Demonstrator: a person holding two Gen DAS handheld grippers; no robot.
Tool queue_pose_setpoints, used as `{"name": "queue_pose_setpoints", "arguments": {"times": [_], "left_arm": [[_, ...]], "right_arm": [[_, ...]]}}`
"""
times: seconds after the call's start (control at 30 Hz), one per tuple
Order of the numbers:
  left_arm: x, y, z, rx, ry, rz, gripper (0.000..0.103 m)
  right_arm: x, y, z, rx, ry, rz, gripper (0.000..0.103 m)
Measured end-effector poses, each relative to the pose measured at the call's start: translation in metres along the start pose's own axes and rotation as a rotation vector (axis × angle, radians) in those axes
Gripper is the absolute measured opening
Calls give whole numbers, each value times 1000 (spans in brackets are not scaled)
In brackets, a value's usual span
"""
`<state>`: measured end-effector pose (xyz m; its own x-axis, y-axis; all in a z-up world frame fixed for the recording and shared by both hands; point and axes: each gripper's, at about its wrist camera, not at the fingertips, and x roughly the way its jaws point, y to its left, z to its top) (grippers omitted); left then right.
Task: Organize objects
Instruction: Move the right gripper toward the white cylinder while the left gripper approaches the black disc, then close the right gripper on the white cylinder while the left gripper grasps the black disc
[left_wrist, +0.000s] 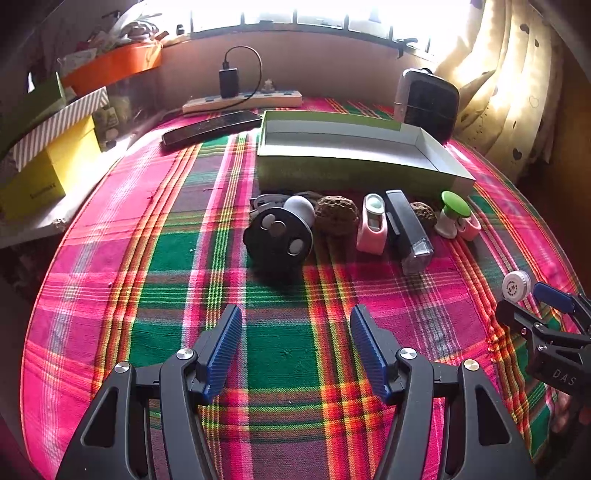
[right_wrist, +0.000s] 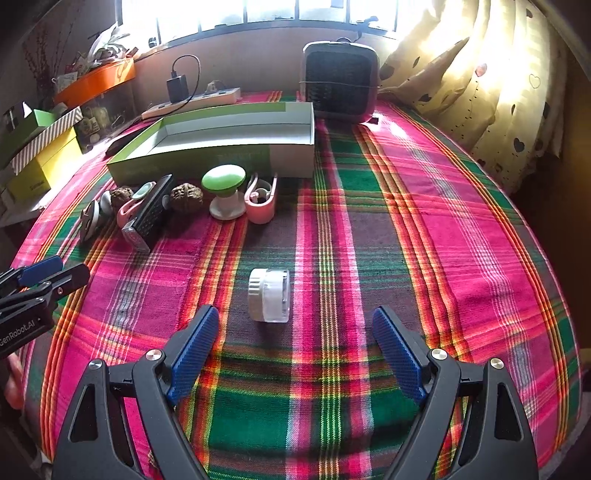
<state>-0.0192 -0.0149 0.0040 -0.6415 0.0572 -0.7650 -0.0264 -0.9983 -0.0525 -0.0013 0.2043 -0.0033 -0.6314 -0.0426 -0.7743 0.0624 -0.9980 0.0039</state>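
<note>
A small white jar lies on its side on the plaid cloth just ahead of my open, empty right gripper; it also shows in the left wrist view. My left gripper is open and empty, short of a row of objects: a black round device, two walnuts, a pink clip, a black bike light, a green-topped stamp. Behind the row stands an open green box, which looks empty.
A phone and a power strip with a charger lie at the back. A small heater stands at the back right. Stacked boxes stand on the left, a curtain hangs on the right.
</note>
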Motion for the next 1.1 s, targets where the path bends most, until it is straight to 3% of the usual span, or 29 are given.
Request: {"name": "queue_pose_setpoints", "arguments": {"times": [0.13,0.4,0.53,0.7,0.87,1.0,1.1], "left_arm": [[5,8,7,-21,0,-1,60],[16,20,20,-44,6,-8,60],[21,22,26,-43,6,-9,60],[27,24,33,-43,9,-15,60],[30,26,37,-31,13,-30,60],[31,26,39,-21,9,-39,60],[31,28,40,-20,5,-47,53]], "right_arm": [[3,-3,4,6,4,-12,85],[3,1,9,-12,-7,2,67],[2,1,10,-17,-13,3,51],[3,3,11,-25,-13,15,42],[4,7,13,-31,-9,28,23],[5,9,15,-33,-4,35,20],[7,10,17,-32,-2,45,20]]}}
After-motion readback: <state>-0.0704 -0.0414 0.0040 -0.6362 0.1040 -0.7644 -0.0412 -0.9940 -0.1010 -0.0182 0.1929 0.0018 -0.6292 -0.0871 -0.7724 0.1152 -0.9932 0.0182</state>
